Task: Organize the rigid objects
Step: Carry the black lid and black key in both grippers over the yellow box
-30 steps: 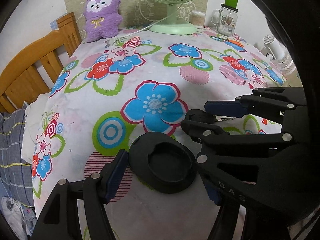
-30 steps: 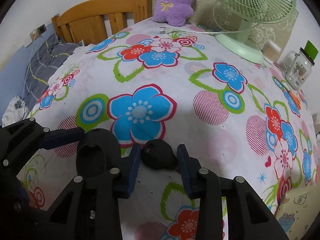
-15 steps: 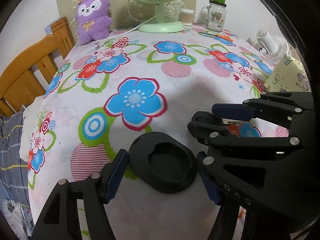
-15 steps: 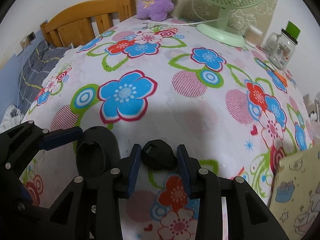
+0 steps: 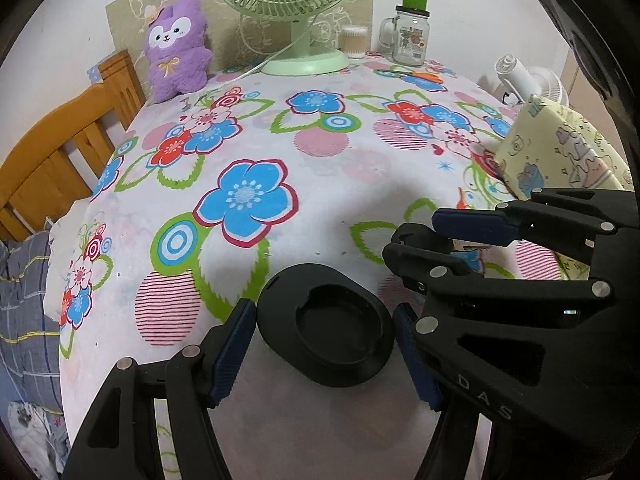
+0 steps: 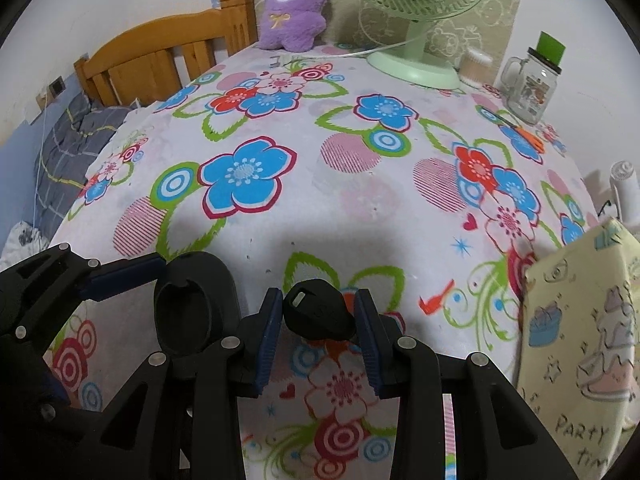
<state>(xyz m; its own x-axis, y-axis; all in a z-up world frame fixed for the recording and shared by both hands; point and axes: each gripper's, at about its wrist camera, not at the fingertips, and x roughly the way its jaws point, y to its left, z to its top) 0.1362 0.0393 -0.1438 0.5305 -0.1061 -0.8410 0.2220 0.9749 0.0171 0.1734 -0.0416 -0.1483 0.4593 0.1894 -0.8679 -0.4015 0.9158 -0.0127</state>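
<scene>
I am in a home, in what looks like a bedroom. Before me is a table under a flowered cloth (image 5: 360,168). At its far edge a purple plush toy (image 5: 176,50) leans against the wall, beside a green desk fan (image 5: 296,20) and a glass mug jar (image 5: 412,36). To my left stand a wooden bed frame (image 6: 168,64) and grey checked bedding (image 6: 68,148).
</scene>
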